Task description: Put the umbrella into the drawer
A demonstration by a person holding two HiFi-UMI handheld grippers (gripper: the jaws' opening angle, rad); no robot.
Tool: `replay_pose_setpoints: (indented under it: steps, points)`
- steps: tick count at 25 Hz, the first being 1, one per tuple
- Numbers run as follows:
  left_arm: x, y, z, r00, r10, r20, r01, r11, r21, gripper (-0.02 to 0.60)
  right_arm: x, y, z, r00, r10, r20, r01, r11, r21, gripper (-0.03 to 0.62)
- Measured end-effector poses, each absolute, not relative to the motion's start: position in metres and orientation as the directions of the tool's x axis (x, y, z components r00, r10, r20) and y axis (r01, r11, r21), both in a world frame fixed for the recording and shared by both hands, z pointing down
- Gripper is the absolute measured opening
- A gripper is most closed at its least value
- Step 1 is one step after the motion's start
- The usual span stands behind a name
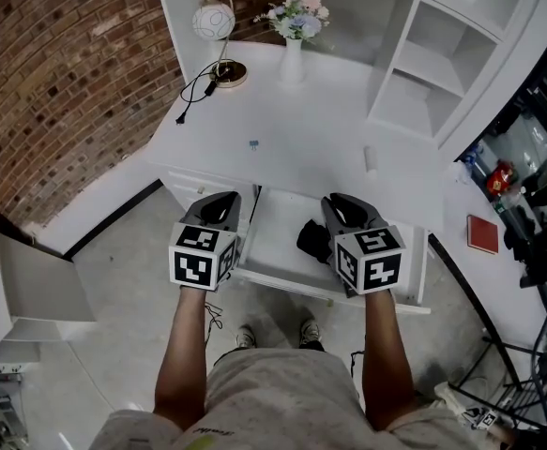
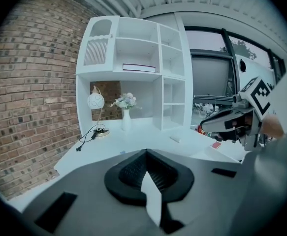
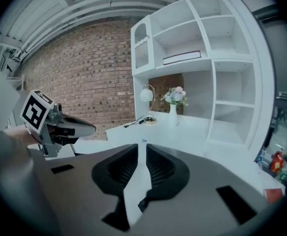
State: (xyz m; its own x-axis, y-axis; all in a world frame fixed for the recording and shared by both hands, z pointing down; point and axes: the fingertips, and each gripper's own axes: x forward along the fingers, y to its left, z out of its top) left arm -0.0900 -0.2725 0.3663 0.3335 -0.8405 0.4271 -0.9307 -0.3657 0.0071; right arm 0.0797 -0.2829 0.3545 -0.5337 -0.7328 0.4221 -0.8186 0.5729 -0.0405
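Note:
The black folded umbrella (image 1: 312,239) lies inside the open white drawer (image 1: 271,237) under the desk, partly hidden behind my right gripper. My left gripper (image 1: 219,202) hovers over the drawer's left end; in the left gripper view its jaws (image 2: 145,152) meet at the tips with nothing in them. My right gripper (image 1: 343,202) hangs over the drawer just right of the umbrella and apart from it. In the right gripper view its jaws (image 3: 142,149) stand a narrow slit apart, with only the white desk showing through. Both grippers point toward the desk.
On the white desk (image 1: 292,129) stand a round lamp (image 1: 215,22) with a black cable (image 1: 193,92), a vase of flowers (image 1: 296,26) and a small white object (image 1: 370,159). Open shelves (image 1: 423,73) rise at the right. A red book (image 1: 484,234) lies further right. A brick wall lines the left.

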Motion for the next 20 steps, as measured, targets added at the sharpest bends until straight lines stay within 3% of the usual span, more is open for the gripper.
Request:
replay_pose_setpoints:
  steps: [20]
  points:
    - [-0.085,-0.267,0.344,0.32,-0.873,0.368,-0.937,-0.349,-0.013,-0.005,0.079,-0.275,0.331,-0.533,-0.787,0.31,-0.813,0.578,0.069,0.003]
